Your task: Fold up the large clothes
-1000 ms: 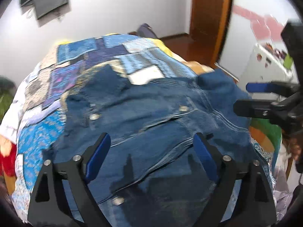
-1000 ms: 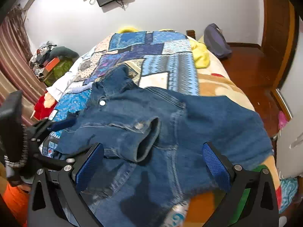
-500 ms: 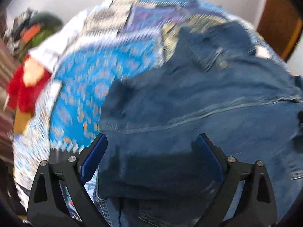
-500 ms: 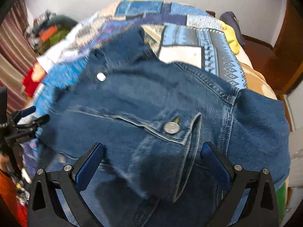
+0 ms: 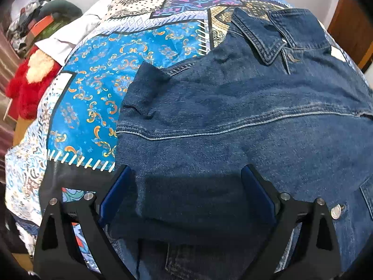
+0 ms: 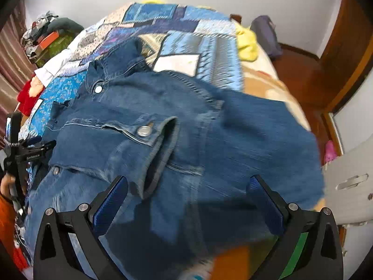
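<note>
A dark blue denim jacket (image 5: 233,116) lies spread on a patchwork quilt (image 5: 93,81) on a bed, collar at the far end. My left gripper (image 5: 186,191) is open and empty, hovering low over the jacket's near left edge. In the right wrist view the jacket (image 6: 198,128) shows a sleeve cuff with a metal button (image 6: 144,131) folded across its front. My right gripper (image 6: 188,200) is open and empty above the jacket's near right part. The left gripper (image 6: 35,149) shows at that view's left edge.
A red plush toy (image 5: 28,86) and a pile of clutter (image 5: 37,28) sit left of the bed. A yellow cloth (image 6: 247,44) and a grey bag (image 6: 265,37) lie at the far right. A wooden door (image 6: 345,53) and white cabinet (image 6: 349,179) stand on the right.
My left gripper swung left and down toward the jacket's left edge. My right gripper dipped close to the jacket, then pulled back slightly. Both stayed open.
</note>
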Tool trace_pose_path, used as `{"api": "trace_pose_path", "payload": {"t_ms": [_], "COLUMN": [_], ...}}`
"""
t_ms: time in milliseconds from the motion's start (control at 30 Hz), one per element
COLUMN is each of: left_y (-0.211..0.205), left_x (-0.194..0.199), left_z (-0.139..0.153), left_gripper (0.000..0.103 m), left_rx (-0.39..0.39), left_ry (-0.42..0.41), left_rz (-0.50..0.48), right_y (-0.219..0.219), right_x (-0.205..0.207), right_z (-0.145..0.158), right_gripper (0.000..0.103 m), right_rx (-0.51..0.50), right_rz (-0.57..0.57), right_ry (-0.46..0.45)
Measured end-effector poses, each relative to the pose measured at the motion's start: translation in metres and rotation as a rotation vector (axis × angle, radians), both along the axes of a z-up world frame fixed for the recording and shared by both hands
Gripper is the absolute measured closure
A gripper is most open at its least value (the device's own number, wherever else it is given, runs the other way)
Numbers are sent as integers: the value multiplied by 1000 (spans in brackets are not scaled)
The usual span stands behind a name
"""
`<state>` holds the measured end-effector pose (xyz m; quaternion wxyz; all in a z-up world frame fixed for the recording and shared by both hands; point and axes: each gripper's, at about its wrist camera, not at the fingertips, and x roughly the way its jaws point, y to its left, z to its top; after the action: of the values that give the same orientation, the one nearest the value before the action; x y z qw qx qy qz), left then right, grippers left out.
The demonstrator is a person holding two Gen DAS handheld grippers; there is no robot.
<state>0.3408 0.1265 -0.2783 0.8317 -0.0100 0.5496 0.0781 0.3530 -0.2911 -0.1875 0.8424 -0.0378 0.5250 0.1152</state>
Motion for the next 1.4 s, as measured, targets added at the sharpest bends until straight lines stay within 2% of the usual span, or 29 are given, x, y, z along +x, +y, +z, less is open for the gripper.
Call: {"api": "trace_pose_path", "payload": {"t_ms": [100,267,400,500,633,767,933,1100,1200,1233,1267,1300,1367,1400], "left_y": [-12,-50,-90,-124,-168,-200,-223,-228,-224,-224,-222,-221,-218,-216], "left_x": [2,11,24,36,52,69,79,84,84,85,85,84,83,81], "left_z": [12,48,77,95,105,96,77,63,62,62,63,65,68,71], "left_gripper": [7,7,7,7,7,7,7,7,7,7,7,7,7,7], "left_rx": [20,35,-8,-52,-117,-123,-121,-105,-121,-122,-123,-124,-131,-135], "left_ry": [-1,-65,-111,-138,-142,-111,-70,-44,-45,-47,-53,-57,-64,-69], "left_rz": [-31,-100,-171,-232,-314,-360,-382,-388,-376,-371,-362,-356,-347,-342], "right_y": [-32,-101,-165,-207,-254,-284,-299,-301,-304,-305,-306,-307,-309,-310], "right_x": [-11,-24,-32,-36,-36,-28,-5,20,33,37,41,43,45,44], "right_z": [12,29,32,24,-3,-39,-91,-124,-134,-136,-138,-138,-134,-131], "right_gripper": [0,0,0,0,0,0,0,6,15,22,34,41,74,81], "right_rx": [-7,22,76,118,199,312,461,521,524,525,529,531,527,538], "right_rz": [-58,-202,-344,-437,-546,-624,-693,-763,-792,-805,-812,-822,-830,-825], "right_ry": [-41,-89,-98,-69,-3,74,176,213,218,221,220,216,193,179]}}
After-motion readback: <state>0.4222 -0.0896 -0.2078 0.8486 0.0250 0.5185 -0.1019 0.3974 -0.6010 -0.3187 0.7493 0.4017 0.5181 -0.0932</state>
